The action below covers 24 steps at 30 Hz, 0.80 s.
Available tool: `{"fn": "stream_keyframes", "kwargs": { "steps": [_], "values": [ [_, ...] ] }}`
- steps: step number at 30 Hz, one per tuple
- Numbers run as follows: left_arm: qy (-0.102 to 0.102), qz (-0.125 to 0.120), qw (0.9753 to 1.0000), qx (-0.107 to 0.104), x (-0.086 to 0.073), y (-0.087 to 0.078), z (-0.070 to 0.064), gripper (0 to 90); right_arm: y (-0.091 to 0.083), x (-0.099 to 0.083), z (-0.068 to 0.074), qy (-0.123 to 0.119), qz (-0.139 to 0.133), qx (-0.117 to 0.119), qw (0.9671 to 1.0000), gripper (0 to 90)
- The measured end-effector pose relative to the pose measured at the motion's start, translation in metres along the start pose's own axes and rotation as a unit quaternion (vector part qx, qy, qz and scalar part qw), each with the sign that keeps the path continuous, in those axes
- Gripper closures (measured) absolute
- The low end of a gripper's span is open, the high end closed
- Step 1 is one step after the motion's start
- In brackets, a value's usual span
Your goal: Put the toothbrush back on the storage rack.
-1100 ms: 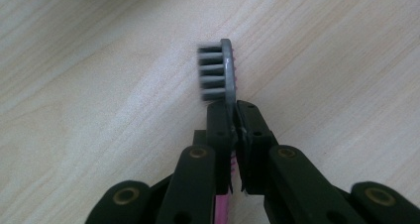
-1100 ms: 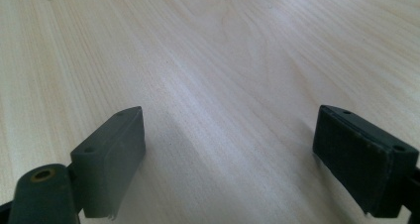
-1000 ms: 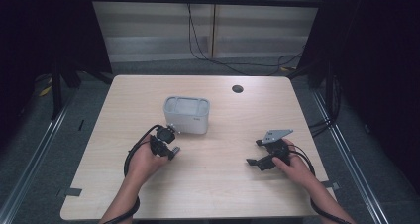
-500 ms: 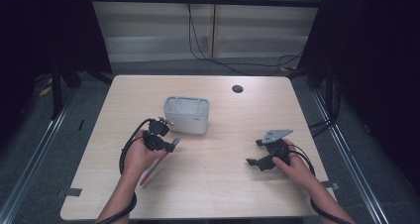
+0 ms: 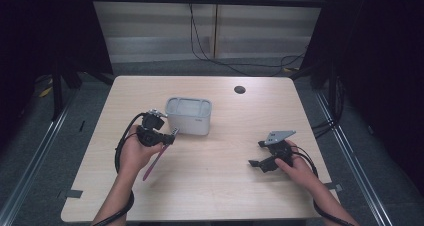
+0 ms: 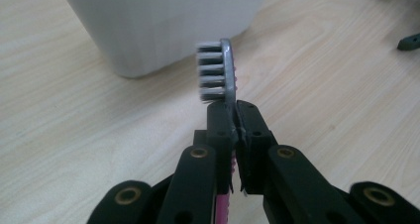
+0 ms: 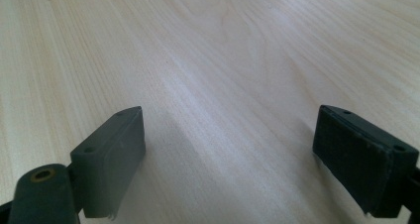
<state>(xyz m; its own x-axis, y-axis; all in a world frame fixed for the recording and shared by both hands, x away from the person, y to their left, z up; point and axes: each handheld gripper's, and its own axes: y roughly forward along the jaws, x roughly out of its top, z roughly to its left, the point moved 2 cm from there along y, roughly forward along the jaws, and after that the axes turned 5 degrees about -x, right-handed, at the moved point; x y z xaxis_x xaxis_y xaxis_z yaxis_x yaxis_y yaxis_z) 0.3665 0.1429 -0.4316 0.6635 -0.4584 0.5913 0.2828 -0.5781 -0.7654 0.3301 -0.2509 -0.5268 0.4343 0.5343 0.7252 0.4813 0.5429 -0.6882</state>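
The left gripper (image 5: pixel 169 136) is clamping a pink-handled toothbrush (image 5: pixel 156 157) just below its head, its jaws pressed shut on the neck, as the left gripper view is showing with the grey-and-white bristles (image 6: pixel 212 71) standing up just past the jaw tips. In the high view the handle is trailing down and toward the near edge of the wooden table (image 5: pixel 220 196), so the brush is hanging tilted in the air rather than lying flat, with its head pointing toward the grey rectangular holder (image 5: pixel 189 116) that is sitting just to the right of the gripper, a little left of the table's middle. In the left gripper view the holder's pale wall (image 6: pixel 163 26) is looming close behind the bristles, near but apart from them. The right gripper (image 5: pixel 260 162) is resting low over the near right part of the table, its jaws standing wide apart with nothing between them but bare wood. Judging from this, the pickup is done and the carry is nearly over: the brush is gripped and off the table beside the holder, but it is not yet above the opening. What looks left is raising the head over the rim, lowering the brush into a compartment and letting go.
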Motion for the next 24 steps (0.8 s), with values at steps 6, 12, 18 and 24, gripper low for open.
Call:
{"fn": "stream_keyframes", "kwargs": {
  "steps": [6, 12, 18, 24],
  "values": [
    [-0.008, -0.035, 0.9993, 0.001, 0.004, -0.009, 0.000, 85.9, 0.000, 0.000, 0.000, 0.000, 0.000, 0.000, 1.0000, 12.6],
    [-0.013, -0.067, 0.9976, 0.007, 0.007, -0.018, 0.001, 85.9, 0.000, 0.000, 0.000, 0.000, 0.000, 0.000, 1.0000, 12.6],
    [-0.018, -0.097, 0.9950, 0.008, 0.009, -0.026, 0.003, 85.9, 0.000, 0.000, 0.000, 0.000, 0.000, 0.000, 1.0000, 12.5],
    [-0.026, -0.128, 0.9914, 0.013, 0.012, -0.033, 0.004, 85.9, 0.000, 0.000, 0.000, 0.000, 0.000, 0.000, 1.0000, 12.6]
  ]
}}
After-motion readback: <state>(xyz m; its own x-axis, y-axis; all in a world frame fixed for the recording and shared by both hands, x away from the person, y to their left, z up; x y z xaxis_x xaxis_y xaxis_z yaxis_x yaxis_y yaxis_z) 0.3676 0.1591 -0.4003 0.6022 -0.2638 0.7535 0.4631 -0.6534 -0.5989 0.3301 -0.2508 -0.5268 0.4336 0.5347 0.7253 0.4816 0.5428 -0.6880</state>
